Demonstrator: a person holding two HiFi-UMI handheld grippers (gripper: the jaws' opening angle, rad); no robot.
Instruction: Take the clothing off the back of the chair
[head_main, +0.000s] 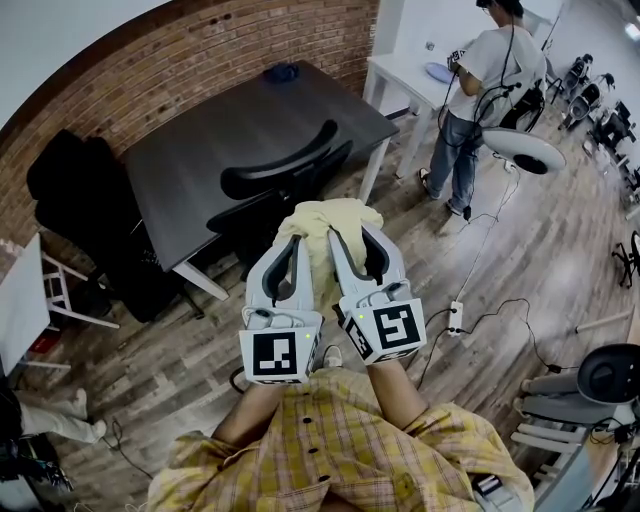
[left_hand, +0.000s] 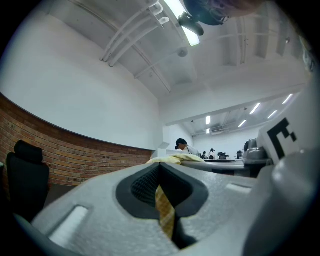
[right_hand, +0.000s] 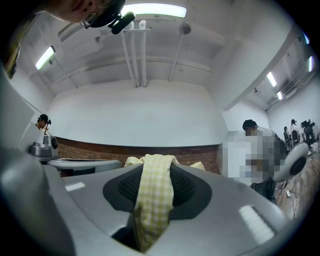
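Together, left gripper (head_main: 292, 245) and right gripper (head_main: 352, 238) reach forward side by side, fingers pinching the yellow clothing (head_main: 322, 215).

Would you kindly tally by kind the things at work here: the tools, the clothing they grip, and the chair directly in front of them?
Tools: 2 (left tool, right tool, each shut on the cloth)
Yellow checked garment: 1
Black chair: 1
Total: 4
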